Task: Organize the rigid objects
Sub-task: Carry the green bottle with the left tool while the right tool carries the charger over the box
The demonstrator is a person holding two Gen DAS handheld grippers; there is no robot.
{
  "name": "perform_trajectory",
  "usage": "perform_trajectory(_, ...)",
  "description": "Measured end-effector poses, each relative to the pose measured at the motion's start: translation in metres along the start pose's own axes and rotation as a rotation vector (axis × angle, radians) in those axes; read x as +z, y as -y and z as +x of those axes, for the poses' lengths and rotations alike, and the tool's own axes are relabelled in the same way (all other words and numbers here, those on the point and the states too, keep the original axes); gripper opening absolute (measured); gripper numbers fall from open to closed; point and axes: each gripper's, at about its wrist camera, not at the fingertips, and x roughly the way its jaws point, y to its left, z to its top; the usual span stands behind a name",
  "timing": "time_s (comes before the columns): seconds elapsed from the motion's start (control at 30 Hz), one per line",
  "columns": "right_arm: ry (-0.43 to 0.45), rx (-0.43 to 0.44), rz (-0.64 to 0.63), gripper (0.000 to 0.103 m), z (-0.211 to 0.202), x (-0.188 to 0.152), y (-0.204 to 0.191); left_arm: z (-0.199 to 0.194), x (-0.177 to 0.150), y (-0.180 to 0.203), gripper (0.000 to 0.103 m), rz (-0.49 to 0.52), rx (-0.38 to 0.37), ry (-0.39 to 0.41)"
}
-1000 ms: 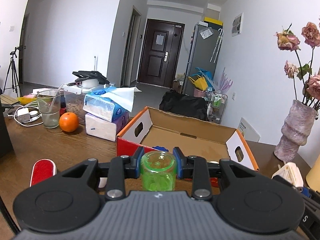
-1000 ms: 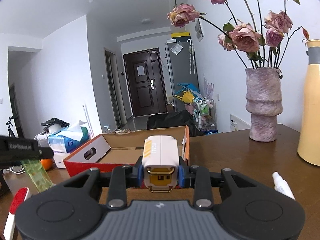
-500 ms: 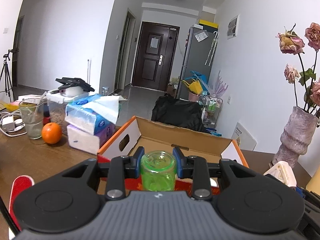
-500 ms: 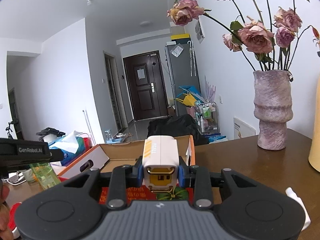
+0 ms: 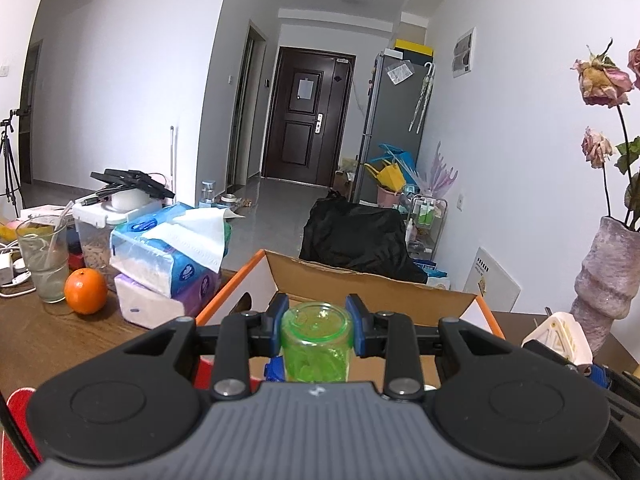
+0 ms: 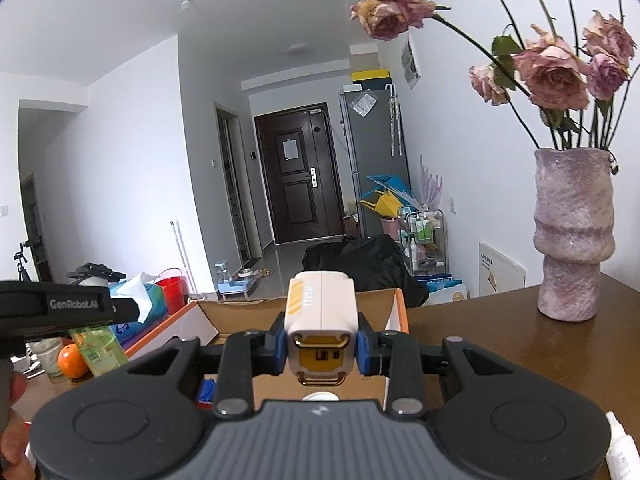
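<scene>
So right now I've got both hands full. My left gripper [image 5: 317, 330] is clamped on a little green see-through bottle [image 5: 316, 344], blue pads squeezing it on both sides, dead centre in the lower half of the left wrist view. It's hanging over the open cardboard box [image 5: 372, 284] with the orange edges, which sits just behind and under the fingers. Something small and blue [image 5: 274, 370] peeks out down in the box beside the bottle; can't tell what it is.

My right gripper [image 6: 322, 346] is pinched on a white and yellow blocky gadget [image 6: 322, 316], centre of the right wrist view, also above the box [image 6: 240, 314]. From that side you can see the green bottle [image 6: 98, 350] at lower left, under the black arm of my other gripper.

The rest of the wooden table [image 5: 48, 332]: an orange [image 5: 85, 291] and a drinking glass [image 5: 42, 264] at the left, stacked tissue packs [image 5: 168, 264] next to the box, and a pinkish vase [image 6: 574, 232] with dried roses [image 6: 552, 68] over on the right.
</scene>
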Motion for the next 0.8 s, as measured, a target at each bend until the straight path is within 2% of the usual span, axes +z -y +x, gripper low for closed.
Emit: perform_trajectory(0.8, -0.033, 0.008, -0.057, 0.031, 0.051, 0.005, -0.008, 0.063, 0.011, 0.011, 0.032, 0.028, -0.031, -0.029)
